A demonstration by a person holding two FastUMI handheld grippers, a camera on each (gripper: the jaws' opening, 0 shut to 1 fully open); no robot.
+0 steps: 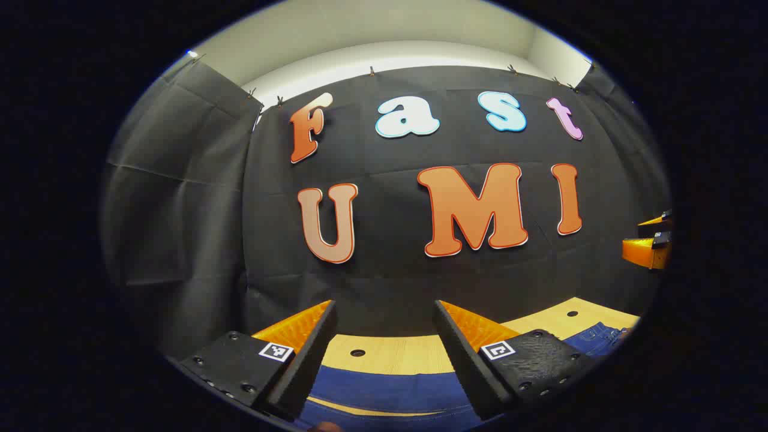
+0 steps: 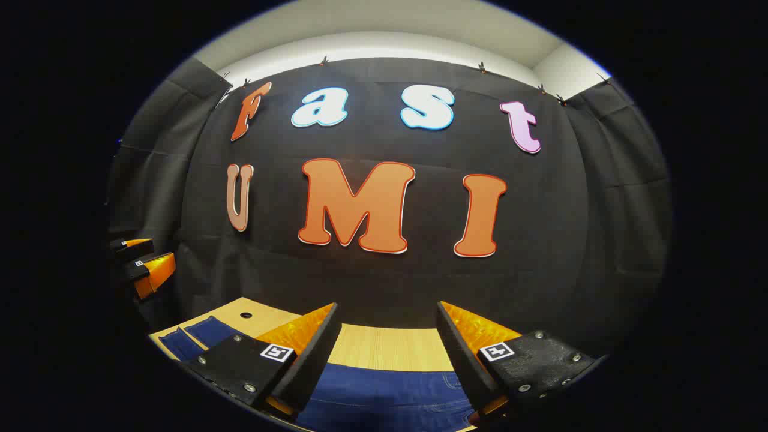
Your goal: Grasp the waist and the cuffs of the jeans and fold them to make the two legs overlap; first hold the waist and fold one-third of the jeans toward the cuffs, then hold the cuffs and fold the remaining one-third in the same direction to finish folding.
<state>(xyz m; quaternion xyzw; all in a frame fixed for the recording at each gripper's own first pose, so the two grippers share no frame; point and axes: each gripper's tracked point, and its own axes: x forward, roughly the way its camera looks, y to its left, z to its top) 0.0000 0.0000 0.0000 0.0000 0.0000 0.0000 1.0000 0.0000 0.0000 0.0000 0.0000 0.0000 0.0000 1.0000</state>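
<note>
The blue jeans (image 1: 390,393) lie flat on the wooden table (image 1: 390,351), just below and ahead of my left gripper (image 1: 384,303), which is open with nothing between its fingers. More denim (image 1: 597,339) shows at the right. In the right gripper view the jeans (image 2: 384,396) spread under my right gripper (image 2: 387,304), also open and holding nothing. A further part of the jeans (image 2: 192,336) reaches to the left. Both grippers are held above the cloth and point level at the back wall. Each sees the other off to its side: the right gripper (image 1: 651,237) and the left gripper (image 2: 143,259).
The table (image 2: 390,348) has small round holes (image 1: 357,353) and ends close to the black cloth wall behind. Black cloth also closes the left and right sides of the booth.
</note>
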